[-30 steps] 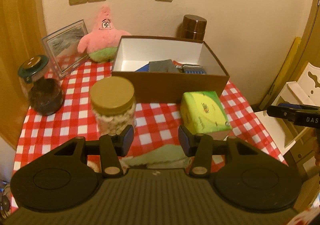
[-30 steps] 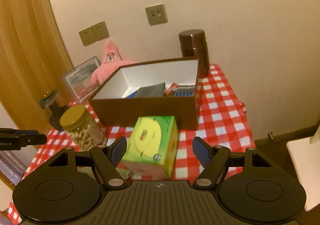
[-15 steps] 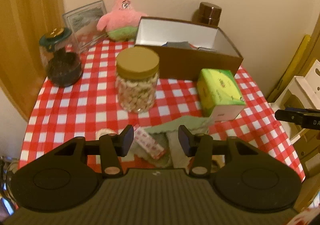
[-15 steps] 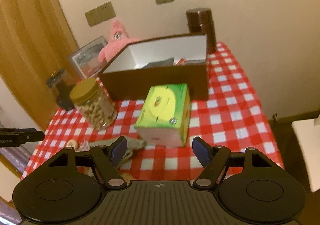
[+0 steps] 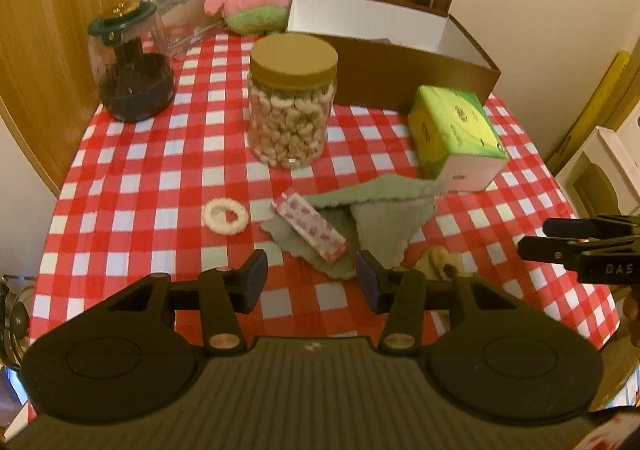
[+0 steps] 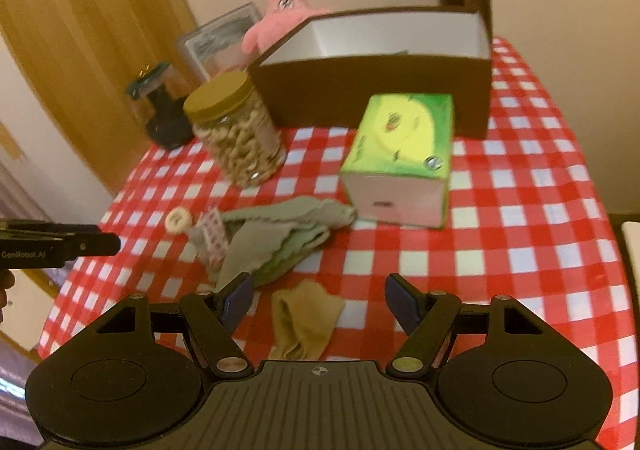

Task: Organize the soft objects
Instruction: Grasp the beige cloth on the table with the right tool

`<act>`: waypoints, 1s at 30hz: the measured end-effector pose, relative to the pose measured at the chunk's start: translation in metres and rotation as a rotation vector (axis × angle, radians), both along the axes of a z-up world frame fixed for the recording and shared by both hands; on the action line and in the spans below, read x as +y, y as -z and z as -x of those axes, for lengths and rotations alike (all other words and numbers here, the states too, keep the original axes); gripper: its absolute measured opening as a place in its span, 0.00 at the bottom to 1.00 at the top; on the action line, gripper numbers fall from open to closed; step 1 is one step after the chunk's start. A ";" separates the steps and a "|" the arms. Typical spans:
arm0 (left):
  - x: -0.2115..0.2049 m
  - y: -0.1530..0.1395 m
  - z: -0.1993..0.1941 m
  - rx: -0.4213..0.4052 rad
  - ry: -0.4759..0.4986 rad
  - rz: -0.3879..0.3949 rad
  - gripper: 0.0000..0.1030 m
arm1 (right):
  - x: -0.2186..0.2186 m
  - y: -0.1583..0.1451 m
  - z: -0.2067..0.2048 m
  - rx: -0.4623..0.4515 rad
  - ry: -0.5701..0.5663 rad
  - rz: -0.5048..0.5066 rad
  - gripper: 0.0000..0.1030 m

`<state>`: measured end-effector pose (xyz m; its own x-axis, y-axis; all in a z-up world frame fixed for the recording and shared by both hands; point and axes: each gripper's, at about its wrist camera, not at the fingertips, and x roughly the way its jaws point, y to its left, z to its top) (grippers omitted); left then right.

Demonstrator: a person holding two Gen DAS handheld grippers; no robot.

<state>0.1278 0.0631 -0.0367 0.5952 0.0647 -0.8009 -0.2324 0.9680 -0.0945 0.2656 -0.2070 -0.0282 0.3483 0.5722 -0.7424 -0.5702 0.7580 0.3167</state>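
Both grippers hover empty over the soft items; snag risk noted.

The left gripper stands wide above the green cloth, on which a pink-patterned packet rests; lifting the cloth would likely tip it off. The right gripper, also wide, faces the tan sock near the table edge; a nudge could drop it.
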 end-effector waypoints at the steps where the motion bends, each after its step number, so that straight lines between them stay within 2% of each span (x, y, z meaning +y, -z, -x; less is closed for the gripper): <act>1: 0.000 0.003 0.001 0.007 0.001 0.004 0.45 | 0.004 0.002 0.002 0.003 -0.008 0.007 0.70; 14: 0.000 0.027 -0.002 0.063 0.027 0.028 0.45 | 0.036 0.034 0.015 0.046 -0.089 0.080 0.70; 30: 0.003 0.056 -0.015 0.080 0.041 0.018 0.45 | 0.057 0.081 0.010 0.031 -0.094 0.184 0.70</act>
<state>0.1425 0.0665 -0.0924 0.5310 0.0269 -0.8469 -0.2004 0.9751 -0.0946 0.2553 -0.1497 -0.1097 0.2753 0.4554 -0.8467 -0.6337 0.7482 0.1964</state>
